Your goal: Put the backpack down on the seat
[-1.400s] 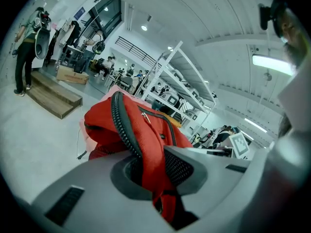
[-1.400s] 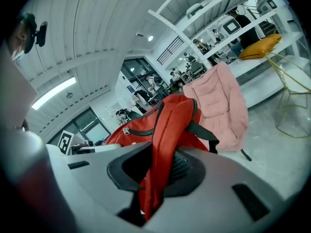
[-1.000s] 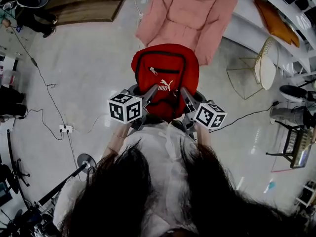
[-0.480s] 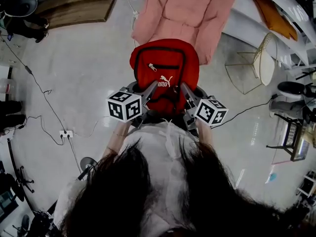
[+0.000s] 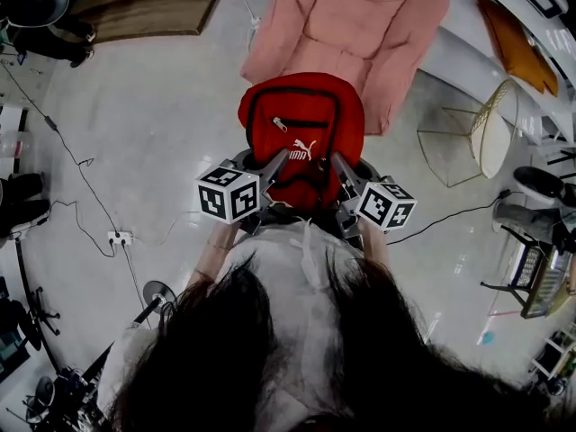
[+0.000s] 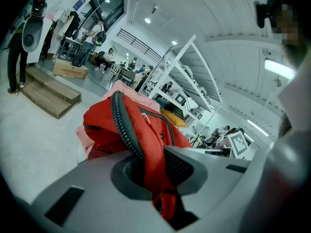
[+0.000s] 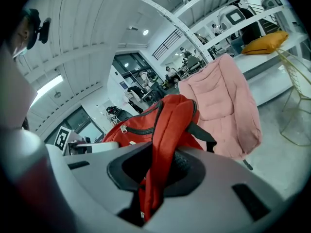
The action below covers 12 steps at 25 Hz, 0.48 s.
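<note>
A red backpack (image 5: 301, 133) with black zips hangs in the air in front of me, held up by both grippers. My left gripper (image 5: 274, 166) is shut on a red shoulder strap (image 6: 154, 154) of the backpack. My right gripper (image 5: 340, 167) is shut on the other red strap (image 7: 154, 149). The seat, a pink padded chair (image 5: 351, 25), stands just beyond the backpack, and in the right gripper view the pink chair (image 7: 223, 106) is behind the bag. The backpack is apart from the seat, short of its cushion.
A wooden platform (image 5: 144, 7) lies at the far left. A wire-frame chair (image 5: 481, 129) stands to the right, under a white shelf with an orange cushion (image 5: 517, 34). Cables and a power strip (image 5: 120, 237) cross the floor at left, near a stand's round base (image 5: 157, 292).
Both grippers keep their hold on the straps and the backpack stays in front of the chair. Only the head view has swung slightly.
</note>
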Available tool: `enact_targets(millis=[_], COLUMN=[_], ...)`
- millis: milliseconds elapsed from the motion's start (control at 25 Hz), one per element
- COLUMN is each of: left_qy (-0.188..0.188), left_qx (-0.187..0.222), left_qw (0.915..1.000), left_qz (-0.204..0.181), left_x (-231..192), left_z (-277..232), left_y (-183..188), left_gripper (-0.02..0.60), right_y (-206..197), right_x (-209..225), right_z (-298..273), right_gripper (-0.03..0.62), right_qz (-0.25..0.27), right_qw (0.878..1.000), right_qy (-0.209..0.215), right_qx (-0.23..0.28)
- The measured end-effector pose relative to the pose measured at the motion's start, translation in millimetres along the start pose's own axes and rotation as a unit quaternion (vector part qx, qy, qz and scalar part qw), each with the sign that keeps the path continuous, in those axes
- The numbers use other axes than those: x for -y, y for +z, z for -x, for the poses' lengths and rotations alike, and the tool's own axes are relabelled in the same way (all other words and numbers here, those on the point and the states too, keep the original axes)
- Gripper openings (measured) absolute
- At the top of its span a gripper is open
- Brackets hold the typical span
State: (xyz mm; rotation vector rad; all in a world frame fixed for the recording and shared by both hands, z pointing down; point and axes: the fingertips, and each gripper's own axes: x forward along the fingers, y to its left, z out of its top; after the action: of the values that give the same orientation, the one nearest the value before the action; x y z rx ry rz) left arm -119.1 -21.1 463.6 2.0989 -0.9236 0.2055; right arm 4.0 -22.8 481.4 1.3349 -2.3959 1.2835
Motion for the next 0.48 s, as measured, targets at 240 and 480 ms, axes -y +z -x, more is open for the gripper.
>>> enact_targets(millis=[240,480], left_qy=[0.016,0.034], left_qx=[-0.007,-0.008], left_qw=[0.9997,0.9990], left_qz=[0.015,0.028], left_x=[-8,-5], left_z=[-56,-115], left_y=[29,57], left_gripper=[0.071,0.071], right_y=[43,92], right_x=[44,90], right_z=[-25,-39], right_gripper=[0.074,0.074], right_qz=[0.004,0.015], right_qw=[1.000,0.999], right_qy=[0.010,0.019], right_qx=[-0.025,-0.042])
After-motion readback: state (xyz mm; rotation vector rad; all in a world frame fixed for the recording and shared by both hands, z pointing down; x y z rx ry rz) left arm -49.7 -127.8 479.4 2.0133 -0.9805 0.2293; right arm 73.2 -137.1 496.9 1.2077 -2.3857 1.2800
